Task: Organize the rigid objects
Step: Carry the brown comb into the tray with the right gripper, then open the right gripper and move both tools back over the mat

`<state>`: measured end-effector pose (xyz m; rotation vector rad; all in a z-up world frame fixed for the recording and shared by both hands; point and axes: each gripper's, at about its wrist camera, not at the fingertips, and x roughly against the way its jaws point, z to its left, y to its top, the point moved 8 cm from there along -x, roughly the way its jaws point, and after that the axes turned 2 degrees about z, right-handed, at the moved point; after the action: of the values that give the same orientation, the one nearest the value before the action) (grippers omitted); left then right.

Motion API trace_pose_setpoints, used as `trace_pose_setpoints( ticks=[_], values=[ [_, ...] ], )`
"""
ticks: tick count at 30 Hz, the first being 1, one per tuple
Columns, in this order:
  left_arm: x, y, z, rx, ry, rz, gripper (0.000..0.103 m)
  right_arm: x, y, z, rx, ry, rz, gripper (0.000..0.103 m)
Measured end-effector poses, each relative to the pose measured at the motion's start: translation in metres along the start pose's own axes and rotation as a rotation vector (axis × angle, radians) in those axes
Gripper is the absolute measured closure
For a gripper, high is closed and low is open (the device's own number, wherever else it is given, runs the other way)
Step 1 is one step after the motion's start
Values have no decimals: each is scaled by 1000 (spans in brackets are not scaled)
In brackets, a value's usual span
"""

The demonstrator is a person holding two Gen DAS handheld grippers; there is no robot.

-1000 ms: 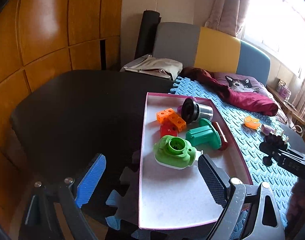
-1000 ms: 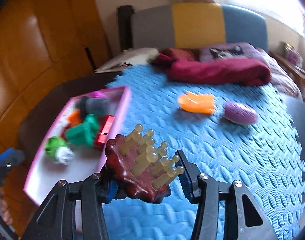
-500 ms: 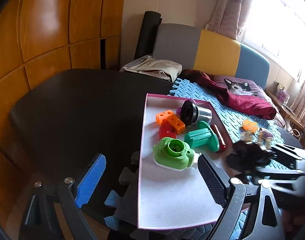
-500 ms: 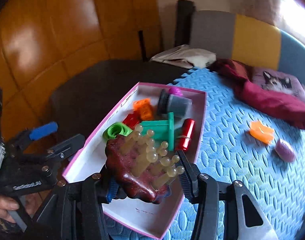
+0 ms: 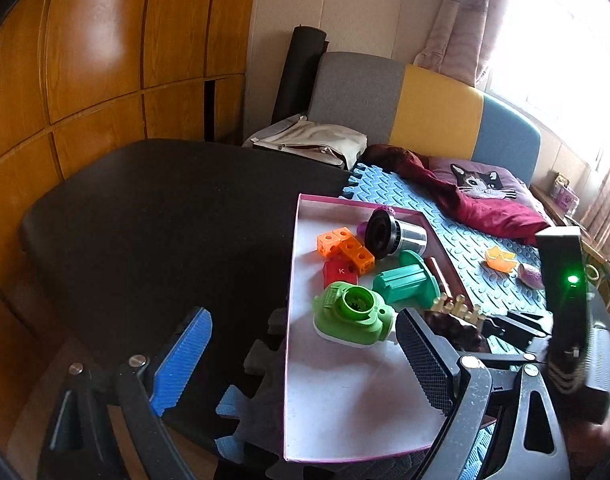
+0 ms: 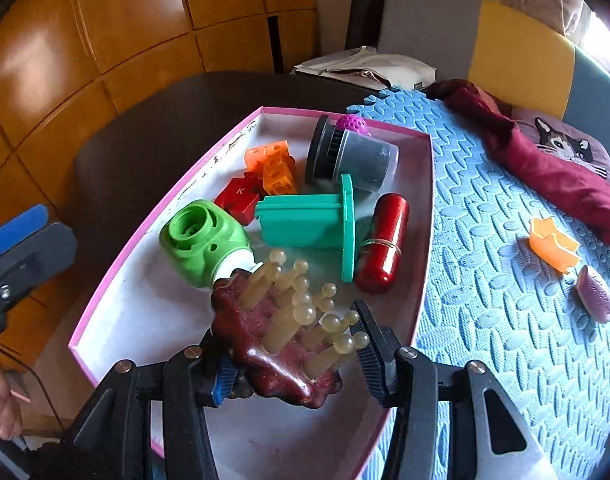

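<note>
While your right tongs (image 6: 293, 354) hang over the near end of the tray (image 6: 105, 312), clamped on a dark red massager (image 6: 265, 344) with pale knobbed pegs, the sorting looks more than half done, judging by what already lies inside. You have the massager above the tray floor, not yet set down; it also shows in the left view at the tray's right edge. Your left tongs (image 5: 305, 348) stand wide apart with nothing between them, hovering off the tray's near left corner over the dark desk (image 5: 165, 216). Inside the tray you have a green cap (image 6: 203, 240), a teal spool (image 6: 313, 224), a red capsule (image 6: 383, 240), a red block (image 6: 239, 198), orange cubes (image 6: 273, 166), a grey jar (image 6: 355, 156) on its side, and a purple ball (image 6: 351, 123) tucked behind the jar at the far wall. These crowd the far half; the near half lies bare. Left out on the blue mat (image 6: 485, 240), you have an orange cutter (image 6: 553, 246) and a purple oval (image 6: 595, 294), near each other and well apart from the tray. By my reckoning, you need to release the massager, then fetch those two.
</note>
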<state>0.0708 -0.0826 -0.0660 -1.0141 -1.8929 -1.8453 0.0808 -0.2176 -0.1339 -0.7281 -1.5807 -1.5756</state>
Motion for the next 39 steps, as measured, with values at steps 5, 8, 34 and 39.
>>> trace_pose_setpoints(
  ticks=[5,8,34,39],
  values=[
    [7,3,-5,-18,-4,-22,9,-5,3,-6,-12,-20,-15,51],
    [9,4,-7,-27,-6,-24,9,-8,3,-5,4,-34,-20,51],
    [17,2,-9,-42,-9,-38,9,-11,3,-6,1,-57,-25,51],
    [16,1,-5,-41,6,-28,9,-7,2,-6,-25,-23,-36,50]
  ],
)
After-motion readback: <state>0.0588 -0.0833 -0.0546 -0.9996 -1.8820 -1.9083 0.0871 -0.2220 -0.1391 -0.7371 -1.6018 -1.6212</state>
